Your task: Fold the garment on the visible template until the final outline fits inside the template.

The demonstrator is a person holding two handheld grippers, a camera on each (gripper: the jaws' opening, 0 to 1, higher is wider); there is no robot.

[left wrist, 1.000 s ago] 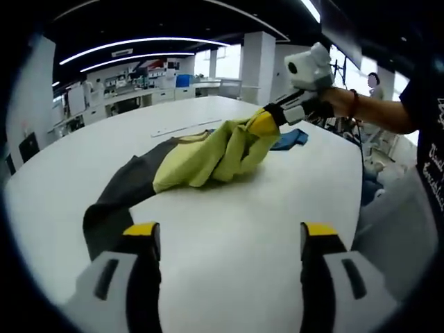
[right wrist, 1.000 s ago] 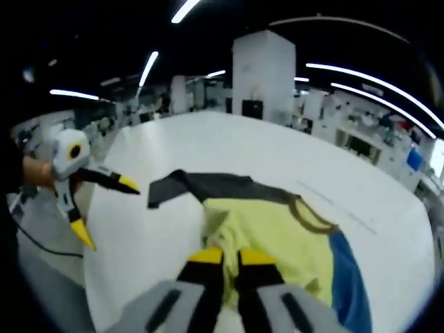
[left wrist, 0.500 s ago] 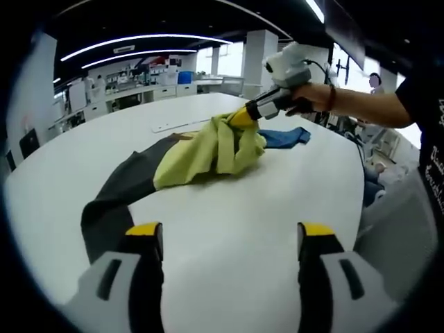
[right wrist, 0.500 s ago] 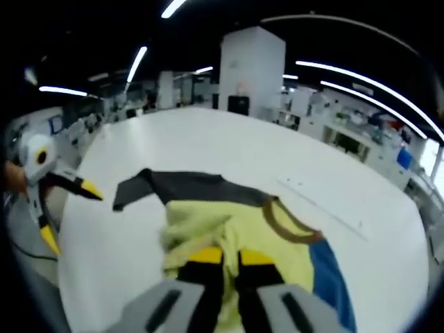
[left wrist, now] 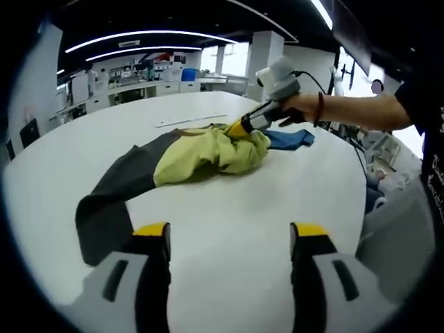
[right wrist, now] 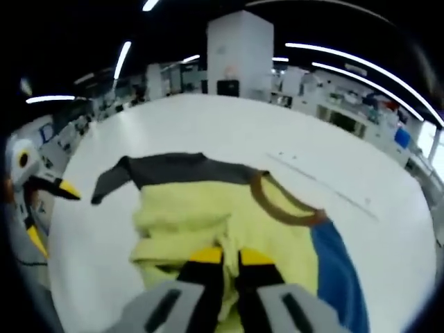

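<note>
A shirt with a yellow body (left wrist: 208, 152), a dark grey sleeve (left wrist: 111, 201) and a blue sleeve (left wrist: 288, 139) lies bunched on the white table (left wrist: 229, 222). In the right gripper view the yellow cloth (right wrist: 187, 222) is piled up, with a brown collar (right wrist: 277, 205), grey sleeve (right wrist: 163, 170) and blue sleeve (right wrist: 336, 267). My right gripper (right wrist: 230, 258) is shut on the yellow cloth; it appears in the left gripper view as the right gripper (left wrist: 239, 129), held by a hand. My left gripper (left wrist: 230, 232) is open above bare table, near the grey sleeve's end, and shows as the left gripper (right wrist: 45, 211) at the right gripper view's left edge.
A thin pale strip (left wrist: 189, 121) lies on the table beyond the shirt. The table's rounded edge (left wrist: 361, 201) runs close on the right of the left gripper view, with a person's arm (left wrist: 354, 111) over it. Desks and pillars stand far behind.
My right gripper has carried the yellow cloth down and toward the grey sleeve, so the bunch now lies low on the table. My left gripper stays open in place.
</note>
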